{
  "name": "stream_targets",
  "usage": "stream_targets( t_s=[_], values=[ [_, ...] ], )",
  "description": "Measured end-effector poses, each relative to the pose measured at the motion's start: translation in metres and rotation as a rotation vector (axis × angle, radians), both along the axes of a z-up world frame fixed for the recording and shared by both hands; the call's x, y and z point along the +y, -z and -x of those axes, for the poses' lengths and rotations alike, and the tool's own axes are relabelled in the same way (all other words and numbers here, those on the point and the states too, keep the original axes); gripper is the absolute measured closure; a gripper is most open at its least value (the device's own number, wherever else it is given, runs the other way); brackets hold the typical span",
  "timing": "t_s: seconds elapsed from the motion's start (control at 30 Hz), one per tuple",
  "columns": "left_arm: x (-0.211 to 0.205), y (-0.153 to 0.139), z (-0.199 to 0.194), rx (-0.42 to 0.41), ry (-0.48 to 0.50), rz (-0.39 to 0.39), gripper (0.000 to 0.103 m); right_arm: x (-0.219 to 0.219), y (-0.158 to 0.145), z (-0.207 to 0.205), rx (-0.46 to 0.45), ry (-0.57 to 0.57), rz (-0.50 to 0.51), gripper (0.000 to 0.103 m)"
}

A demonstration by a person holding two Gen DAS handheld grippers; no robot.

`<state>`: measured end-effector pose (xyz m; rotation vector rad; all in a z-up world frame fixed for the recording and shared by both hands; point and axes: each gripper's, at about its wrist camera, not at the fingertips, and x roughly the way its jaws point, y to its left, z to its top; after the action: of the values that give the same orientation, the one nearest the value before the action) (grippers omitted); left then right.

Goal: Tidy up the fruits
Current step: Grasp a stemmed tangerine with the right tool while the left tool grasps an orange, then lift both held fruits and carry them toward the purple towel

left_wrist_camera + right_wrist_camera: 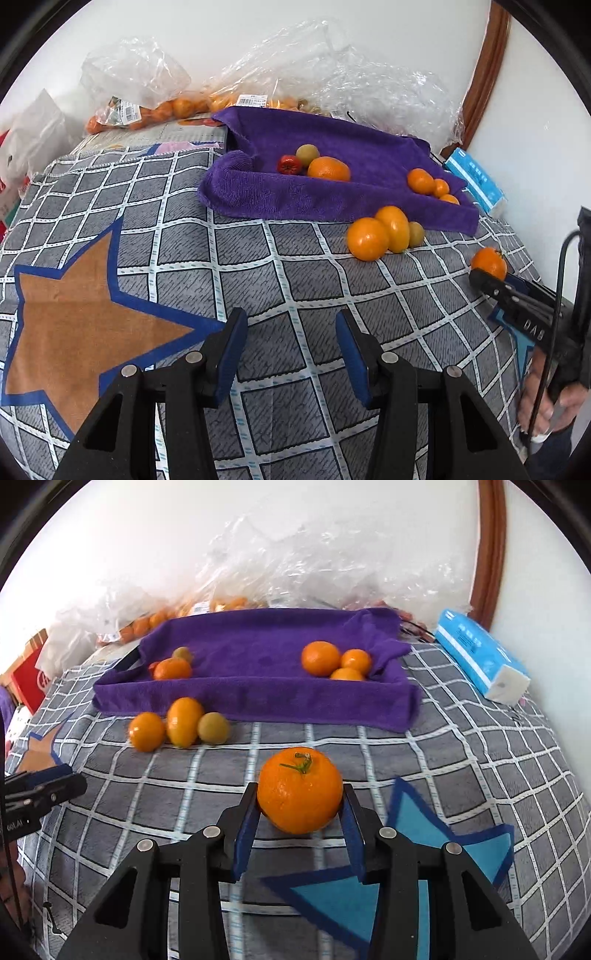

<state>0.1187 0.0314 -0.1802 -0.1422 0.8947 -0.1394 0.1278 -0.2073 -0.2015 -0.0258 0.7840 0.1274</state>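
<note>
Round orange mandarin with green stem (300,790) on near grey checked cloth (480,760); we see right gripper (300,808) clenched on it. Left gripper (291,350) released, empty. Only its view shows brown star patch (85,314).

The checked bedcover (295,350) lies bare across its near half; three loose fruits (177,723) block the purple towel tray's (258,701) front edge toward its left corner; plastic bags (277,554) crowd the far edge.

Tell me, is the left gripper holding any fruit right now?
No, the left gripper has only the checked cloth between its fingers, while the fruit lies farther off.
</note>
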Motion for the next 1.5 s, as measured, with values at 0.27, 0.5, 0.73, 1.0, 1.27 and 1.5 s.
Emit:
stream_targets(
  t_s=[0.27,0.5,0.73,1.0,1.27,1.5],
  values=[
    [-0.009,-0.009,-0.009,0.016,0.029,0.026,0.058,-0.01,0.003,-0.004,0.013,0.003,-0.062,0.061],
    [-0.045,-0.022,-0.035,-0.046,0.111,-0.018,0.058,-0.021,0.0,0.0,-0.012,0.038,-0.117,0.061],
    [-0.06,-0.013,-0.067,-0.035,0.101,-0.018,0.071,-0.035,-0.002,0.001,-0.029,0.101,-0.176,0.061],
    [-0.036,-0.019,-0.056,-0.037,0.062,-0.002,0.07,-0.034,-0.002,0.0,-0.02,0.093,-0.176,0.061],
    [-0.019,-0.002,-0.042,-0.005,0.054,-0.028,0.07,-0.032,0.0,-0.002,-0.008,0.079,-0.171,0.061],
    [-0.004,-0.001,-0.042,-0.009,0.051,0.093,0.071,-0.033,0.0,-0.001,-0.01,0.086,-0.166,0.061]
  ],
)
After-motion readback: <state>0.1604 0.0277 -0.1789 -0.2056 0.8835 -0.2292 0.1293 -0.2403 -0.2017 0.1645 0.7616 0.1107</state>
